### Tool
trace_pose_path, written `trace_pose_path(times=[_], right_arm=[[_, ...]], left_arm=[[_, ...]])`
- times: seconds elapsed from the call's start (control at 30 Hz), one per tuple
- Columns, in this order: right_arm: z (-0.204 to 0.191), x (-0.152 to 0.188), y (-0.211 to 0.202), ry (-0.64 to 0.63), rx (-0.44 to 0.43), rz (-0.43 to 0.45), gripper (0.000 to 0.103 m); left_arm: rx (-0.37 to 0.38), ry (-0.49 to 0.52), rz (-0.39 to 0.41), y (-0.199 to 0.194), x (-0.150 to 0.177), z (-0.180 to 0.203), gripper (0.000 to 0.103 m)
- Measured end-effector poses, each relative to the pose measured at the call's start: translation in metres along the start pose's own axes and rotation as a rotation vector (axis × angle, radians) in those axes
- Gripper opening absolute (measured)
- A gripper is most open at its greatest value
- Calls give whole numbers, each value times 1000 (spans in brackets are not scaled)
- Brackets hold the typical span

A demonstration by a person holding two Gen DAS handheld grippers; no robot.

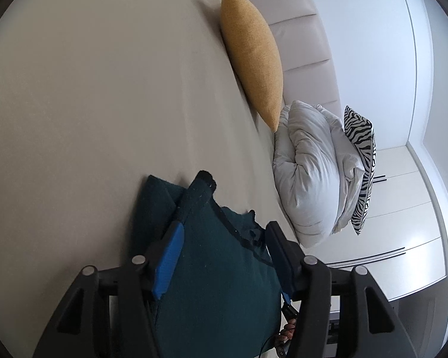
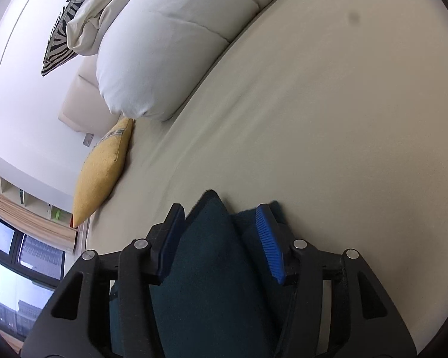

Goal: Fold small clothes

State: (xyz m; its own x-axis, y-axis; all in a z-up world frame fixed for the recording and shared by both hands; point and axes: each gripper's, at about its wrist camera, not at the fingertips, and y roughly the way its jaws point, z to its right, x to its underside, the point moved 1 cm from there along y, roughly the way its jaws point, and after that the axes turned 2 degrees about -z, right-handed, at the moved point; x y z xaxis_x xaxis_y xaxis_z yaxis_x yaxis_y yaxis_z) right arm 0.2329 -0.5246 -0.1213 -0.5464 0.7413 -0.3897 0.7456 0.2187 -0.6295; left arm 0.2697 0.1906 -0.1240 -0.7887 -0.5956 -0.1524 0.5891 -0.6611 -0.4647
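Note:
A dark teal knitted garment (image 1: 212,256) lies on the beige bed sheet (image 1: 104,104), partly bunched between the blue-padded fingers of my left gripper (image 1: 224,232), whose jaws stand wide apart around it. In the right wrist view the same teal garment (image 2: 212,268) rises in a fold between the fingers of my right gripper (image 2: 221,217), also spread open around it. Neither gripper pinches the cloth. The garment's lower part is hidden under the gripper bodies.
A yellow cushion (image 1: 254,53), a folded white duvet (image 1: 310,173) and a zebra-print cushion (image 1: 361,161) lie against the padded headboard (image 1: 301,41). The duvet (image 2: 170,44) and yellow cushion (image 2: 101,173) also show in the right wrist view, with a window (image 2: 12,268) beyond.

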Motion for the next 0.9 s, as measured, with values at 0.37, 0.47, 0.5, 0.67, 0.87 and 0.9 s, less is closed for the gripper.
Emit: trace_pose_path(times=[0.37, 0.47, 0.5, 0.67, 0.87, 0.9], right_arm=[[-52, 50, -28, -311, 70, -33, 49], [-74, 67, -18, -443, 123, -31, 49], [-74, 73, -19, -470, 147, -22, 49], [-66, 79, -11, -475, 216, -17, 49], [-38, 85, -10, -465, 224, -52, 47], [-38, 84, -13, -456, 219, -44, 47]], left_arm=[[-203, 287, 20, 3, 53, 28, 59], [-287, 358, 45, 1, 64, 28, 59], [-295, 369, 51, -1, 66, 27, 59], [-333, 440, 82, -8, 70, 29, 59], [-380, 534, 88, 6, 76, 42, 59], [-400, 563, 92, 10, 76, 46, 59]])
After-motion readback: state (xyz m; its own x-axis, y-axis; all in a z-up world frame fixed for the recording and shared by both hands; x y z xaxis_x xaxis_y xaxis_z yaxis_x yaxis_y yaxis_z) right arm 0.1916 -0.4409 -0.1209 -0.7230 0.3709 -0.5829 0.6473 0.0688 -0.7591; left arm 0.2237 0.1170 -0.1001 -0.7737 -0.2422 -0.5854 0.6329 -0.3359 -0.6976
